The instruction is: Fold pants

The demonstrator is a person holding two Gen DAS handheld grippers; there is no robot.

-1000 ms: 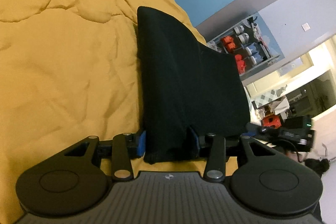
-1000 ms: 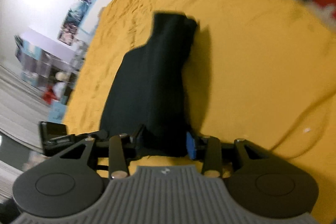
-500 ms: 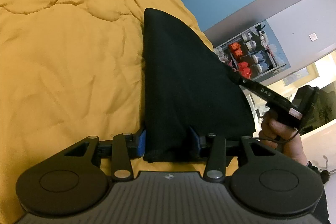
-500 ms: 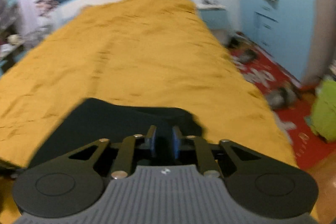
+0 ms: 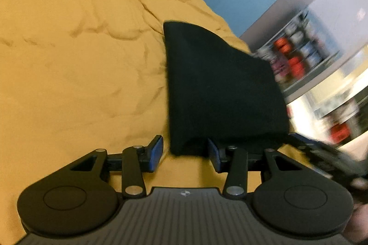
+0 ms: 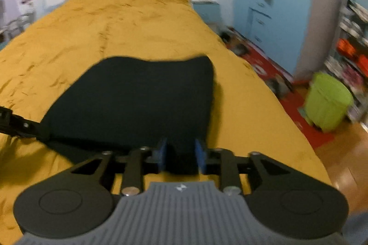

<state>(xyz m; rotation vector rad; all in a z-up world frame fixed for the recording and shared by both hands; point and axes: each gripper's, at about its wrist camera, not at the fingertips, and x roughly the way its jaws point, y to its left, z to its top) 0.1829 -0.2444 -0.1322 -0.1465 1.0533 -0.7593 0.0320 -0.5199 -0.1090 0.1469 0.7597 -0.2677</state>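
Left hand-held gripper (image 5: 184, 154): jaws spread, released, near edge of black pants (image 5: 220, 88) just ahead betw. the pads. Right hand-held gripper (image 6: 180, 156): pads clenched on pants' near right corner. Pants folded, flat on yellow bed (image 6: 128, 22), nr its right edge; green bin (image 6: 327, 101) on floor beyond.

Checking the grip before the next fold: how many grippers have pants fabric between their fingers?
2. The left gripper stands open around a pants corner; the right gripper has fabric between its fingers at the near edge.
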